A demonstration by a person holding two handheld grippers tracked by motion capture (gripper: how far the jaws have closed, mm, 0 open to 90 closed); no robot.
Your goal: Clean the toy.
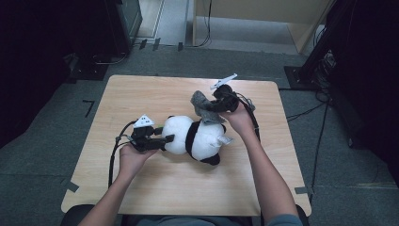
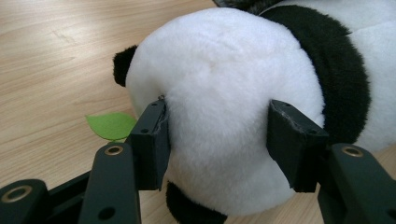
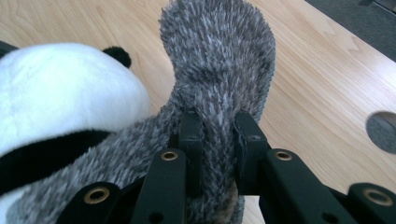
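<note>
My left gripper point(image 1: 165, 139) clamps the panda's point(image 1: 197, 136) head; my right gripper point(image 1: 210, 107) pinches the grey scarf point(image 1: 203, 107), lifted just beyond its neck.

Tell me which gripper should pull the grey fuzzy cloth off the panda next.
Right, probably. The right gripper is already shut on the grey fuzzy cloth, while the left gripper clamps the panda head, steadying it.

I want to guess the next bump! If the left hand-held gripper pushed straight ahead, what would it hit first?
The left hand-held gripper is already clamped on the toy panda's white head; pushing ahead would probably just press deeper into it.
</note>
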